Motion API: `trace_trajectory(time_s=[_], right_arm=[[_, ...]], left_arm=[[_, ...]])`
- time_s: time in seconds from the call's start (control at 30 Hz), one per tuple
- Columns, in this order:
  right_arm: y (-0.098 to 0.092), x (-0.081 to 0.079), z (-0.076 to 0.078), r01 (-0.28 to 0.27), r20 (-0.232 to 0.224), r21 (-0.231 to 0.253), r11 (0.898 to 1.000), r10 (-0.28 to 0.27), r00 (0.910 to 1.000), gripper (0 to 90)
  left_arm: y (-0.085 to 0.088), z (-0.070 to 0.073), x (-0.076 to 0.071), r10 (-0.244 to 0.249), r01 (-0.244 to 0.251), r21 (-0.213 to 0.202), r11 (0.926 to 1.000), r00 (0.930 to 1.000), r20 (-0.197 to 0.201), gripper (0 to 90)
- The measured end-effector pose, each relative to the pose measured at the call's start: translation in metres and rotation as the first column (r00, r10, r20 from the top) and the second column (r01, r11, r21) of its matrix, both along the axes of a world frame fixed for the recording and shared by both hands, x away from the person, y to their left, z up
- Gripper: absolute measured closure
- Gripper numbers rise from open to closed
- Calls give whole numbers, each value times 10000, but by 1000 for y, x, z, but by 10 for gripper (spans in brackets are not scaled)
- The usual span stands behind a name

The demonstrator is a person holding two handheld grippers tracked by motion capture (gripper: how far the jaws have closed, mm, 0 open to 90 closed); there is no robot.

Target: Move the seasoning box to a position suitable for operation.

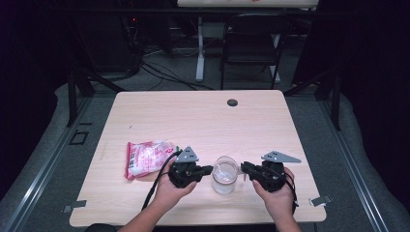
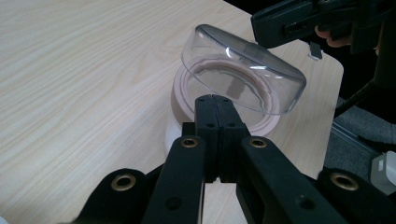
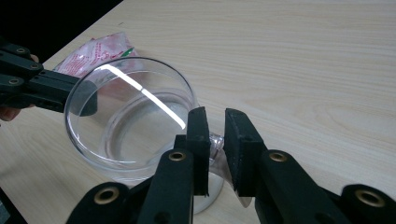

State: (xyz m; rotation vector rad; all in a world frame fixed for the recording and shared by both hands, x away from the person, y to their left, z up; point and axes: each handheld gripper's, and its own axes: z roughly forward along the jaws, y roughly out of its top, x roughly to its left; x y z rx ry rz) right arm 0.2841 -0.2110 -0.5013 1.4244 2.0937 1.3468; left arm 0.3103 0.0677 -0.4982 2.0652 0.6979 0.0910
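Standing near the tabletop's [image 1: 145,104] front edge, the clear, rigid, light plastic jar [image 1: 225,175] with hinged lid looks slippery; right gripper [image 3: 215,135] jaws narrowly pinch its hinge tab, left gripper [image 2: 215,103] jaws closed on its rim.

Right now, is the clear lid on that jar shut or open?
Open. The clear lid stands tilted up off the jar, its far edge raised and the jar's rim showing beneath it.

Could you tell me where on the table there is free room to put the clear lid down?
The far half of the table is bare apart from the small black disc. The near edge is crowded: pink packet, left gripper, clear container, right gripper. The strip right of the right gripper is free too.
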Motion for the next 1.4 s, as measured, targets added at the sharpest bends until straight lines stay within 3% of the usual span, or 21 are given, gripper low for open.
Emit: trace_trajectory(time_s=[0.33,0.57,0.93,1.23,1.4], right_arm=[[-1,-1,-2,64,118,104,9999,-65,9999,786],[-1,-6,0,0,349,-105,9999,4,9994,764],[0,-27,12,-219,781,-827,9963,284,9965,704],[6,-40,11,-729,1008,-1560,9851,893,9909,630],[10,-44,10,-818,1038,-1614,9835,993,9896,556]], left_arm=[[-5,2,-4,-162,163,-74,9998,9998,149,900],[-7,5,-3,-309,310,-39,9995,9993,216,900],[-21,11,0,-624,625,-21,9980,9971,431,888],[-24,21,4,-671,681,-217,9974,9967,447,853],[-26,24,5,-671,687,-320,9971,9965,489,824]])
